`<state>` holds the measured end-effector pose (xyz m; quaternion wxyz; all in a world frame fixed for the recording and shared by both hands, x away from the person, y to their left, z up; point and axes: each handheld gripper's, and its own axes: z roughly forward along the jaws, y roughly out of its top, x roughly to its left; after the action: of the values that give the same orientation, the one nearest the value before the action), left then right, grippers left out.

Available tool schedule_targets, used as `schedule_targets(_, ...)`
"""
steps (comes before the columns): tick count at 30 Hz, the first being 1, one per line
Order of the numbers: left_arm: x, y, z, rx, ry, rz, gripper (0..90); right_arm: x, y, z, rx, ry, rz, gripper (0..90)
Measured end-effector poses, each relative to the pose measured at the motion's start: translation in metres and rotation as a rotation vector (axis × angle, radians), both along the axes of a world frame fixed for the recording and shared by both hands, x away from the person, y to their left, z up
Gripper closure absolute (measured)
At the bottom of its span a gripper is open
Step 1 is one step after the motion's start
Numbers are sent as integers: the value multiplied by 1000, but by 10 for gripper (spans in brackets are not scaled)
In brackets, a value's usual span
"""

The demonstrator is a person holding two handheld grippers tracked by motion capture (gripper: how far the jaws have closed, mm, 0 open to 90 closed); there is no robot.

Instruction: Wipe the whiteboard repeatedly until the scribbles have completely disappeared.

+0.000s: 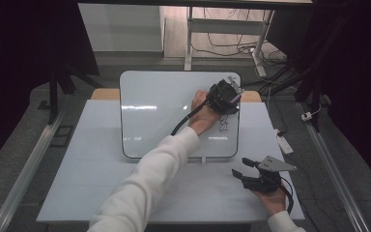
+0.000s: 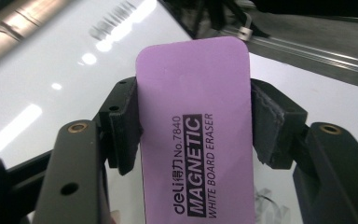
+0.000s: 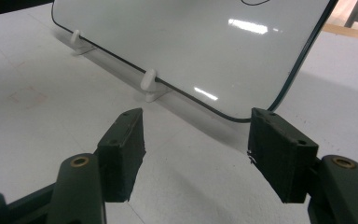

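The left gripper (image 2: 193,121) is clenched on a flat purple magnetic whiteboard eraser (image 2: 196,135) with rounded corners, its two black jaws pressing the eraser's long edges; the printed face reads "MAGNETIC WHITE BOARD ERASER"; in the high view this gripper (image 1: 228,98) sits over the upper right part of a glossy white rounded-corner whiteboard (image 1: 164,111), just beside some black scribbled pen marks (image 1: 223,124) on the board; whether the eraser touches the board I cannot tell; the white-sleeved left forearm (image 1: 149,179) reaches diagonally across the board's lower edge. The right gripper (image 3: 196,149) stands wide open with nothing between its jaws, hovering low over the pale grey table top (image 3: 37,107); in the high view it (image 1: 251,173) lies near the table's front right, well apart from the eraser. Ahead of it the whiteboard leans tilted in small white plastic clip feet (image 3: 149,84); a black drawn line (image 3: 256,2) shows at the board's top.
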<state>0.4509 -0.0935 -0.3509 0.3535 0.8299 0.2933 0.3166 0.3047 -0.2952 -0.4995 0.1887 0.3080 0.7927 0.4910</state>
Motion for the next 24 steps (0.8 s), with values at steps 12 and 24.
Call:
schedule_targets(12, 0, -10, -9, 5, 49, -86, 405, -1, 1, -1, 0, 1, 10, 356)
schedule_targets(24, -1, -14, -10, 18, 50, -113, 406, -1, 1, 0, 0, -5, 8, 356)
